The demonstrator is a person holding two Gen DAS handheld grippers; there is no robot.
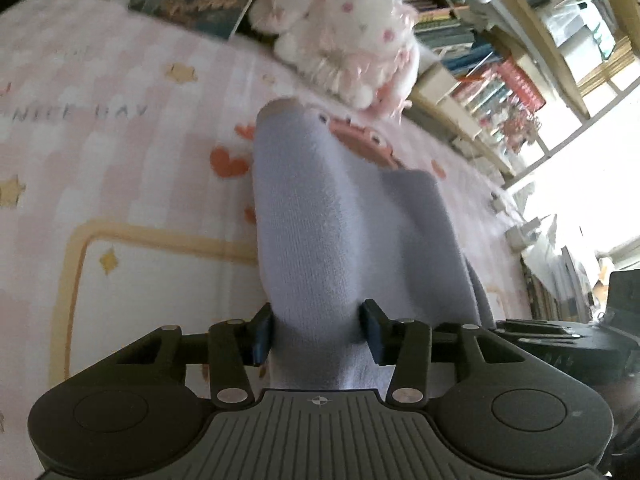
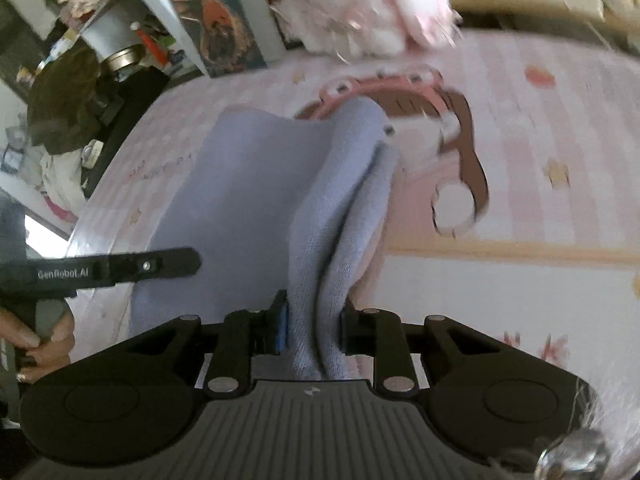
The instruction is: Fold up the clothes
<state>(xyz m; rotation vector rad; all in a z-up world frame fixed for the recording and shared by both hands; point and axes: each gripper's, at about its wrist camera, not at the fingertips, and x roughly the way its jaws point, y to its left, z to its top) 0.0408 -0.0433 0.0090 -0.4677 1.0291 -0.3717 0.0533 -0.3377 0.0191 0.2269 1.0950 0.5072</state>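
On the pink bedspread (image 1: pixel 120 140) — lavender cloth (image 1: pixel 340 232) pinched in both grippers' fingers (image 1: pixel 262 334) — "GenRobot.AI" on the left gripper (image 2: pixel 100 268).

**Lavender knit garment, bunched and lifted**

I see one pale lavender knit garment (image 1: pixel 340 232), soft and finely ribbed. In my left view it rises as a thick rounded fold, draping down onto the pink patterned bedspread (image 1: pixel 120 140). In my right view (image 2: pixel 340 208) one part lies flat while doubled layers stand gathered in a ridge.
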